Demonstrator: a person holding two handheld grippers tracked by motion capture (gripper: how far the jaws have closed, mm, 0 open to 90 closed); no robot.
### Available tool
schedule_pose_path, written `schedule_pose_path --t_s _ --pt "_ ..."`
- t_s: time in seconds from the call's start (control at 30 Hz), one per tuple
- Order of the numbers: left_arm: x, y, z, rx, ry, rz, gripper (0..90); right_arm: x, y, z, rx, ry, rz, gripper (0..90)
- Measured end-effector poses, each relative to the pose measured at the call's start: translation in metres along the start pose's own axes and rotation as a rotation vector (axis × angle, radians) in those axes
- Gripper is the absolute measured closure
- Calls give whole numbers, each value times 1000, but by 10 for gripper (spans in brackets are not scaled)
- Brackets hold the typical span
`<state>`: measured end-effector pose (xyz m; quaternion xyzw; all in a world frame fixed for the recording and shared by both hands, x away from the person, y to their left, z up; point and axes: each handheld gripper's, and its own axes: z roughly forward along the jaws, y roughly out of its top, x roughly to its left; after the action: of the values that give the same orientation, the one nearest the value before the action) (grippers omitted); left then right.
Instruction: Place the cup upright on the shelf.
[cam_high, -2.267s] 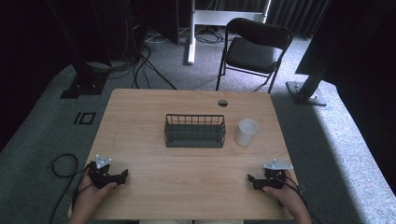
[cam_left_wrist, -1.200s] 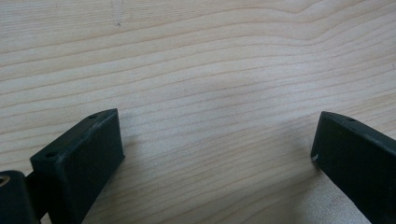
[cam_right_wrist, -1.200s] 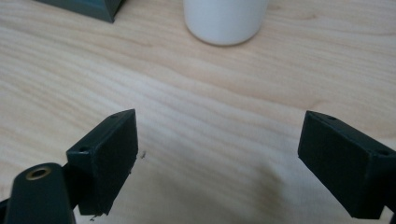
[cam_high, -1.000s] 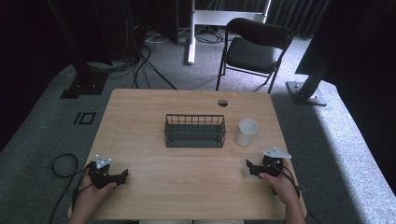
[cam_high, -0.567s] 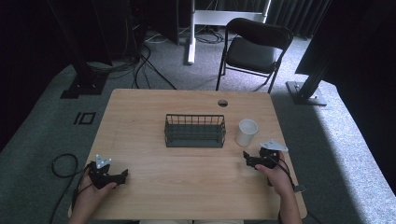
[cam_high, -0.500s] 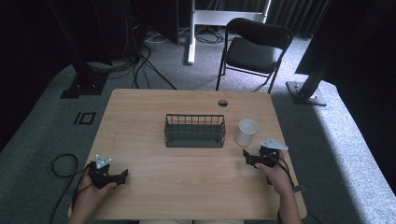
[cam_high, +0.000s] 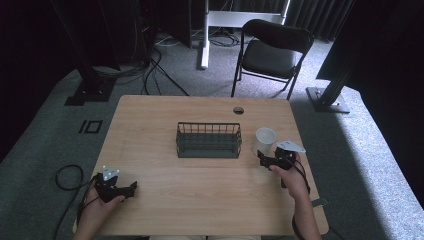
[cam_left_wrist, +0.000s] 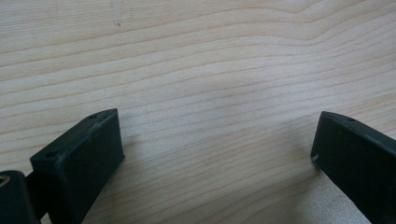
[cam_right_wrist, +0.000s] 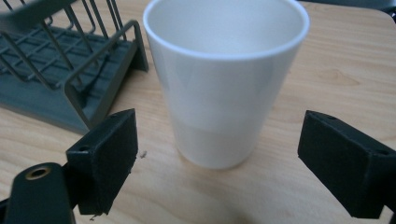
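Right gripper (cam_right_wrist: 219, 163) is wide open, nothing held, with the white cup (cam_right_wrist: 224, 79) upright dead ahead between its jaws, not yet touching, just right of the wire basket (cam_right_wrist: 70, 70) on the table (cam_high: 200, 195). Left gripper (cam_left_wrist: 215, 158) is also open and empty, well apart at the near-left corner, so the right is the nearer one; I'd judge a straight push forward, then close.

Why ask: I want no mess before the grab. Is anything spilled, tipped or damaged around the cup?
Nothing stands out. The white cup stands upright, looks empty, beside the wire basket, apart from it. The right gripper is open around it, not touching.
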<state>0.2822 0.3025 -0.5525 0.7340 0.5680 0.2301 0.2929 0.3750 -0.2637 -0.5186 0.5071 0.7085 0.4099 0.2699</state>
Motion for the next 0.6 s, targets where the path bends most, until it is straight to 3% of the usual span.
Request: schedule_pose_path --t_s 0.6 --pt "0 0 0 1 0 1 26 4 17 15 -77 -15 41 118"
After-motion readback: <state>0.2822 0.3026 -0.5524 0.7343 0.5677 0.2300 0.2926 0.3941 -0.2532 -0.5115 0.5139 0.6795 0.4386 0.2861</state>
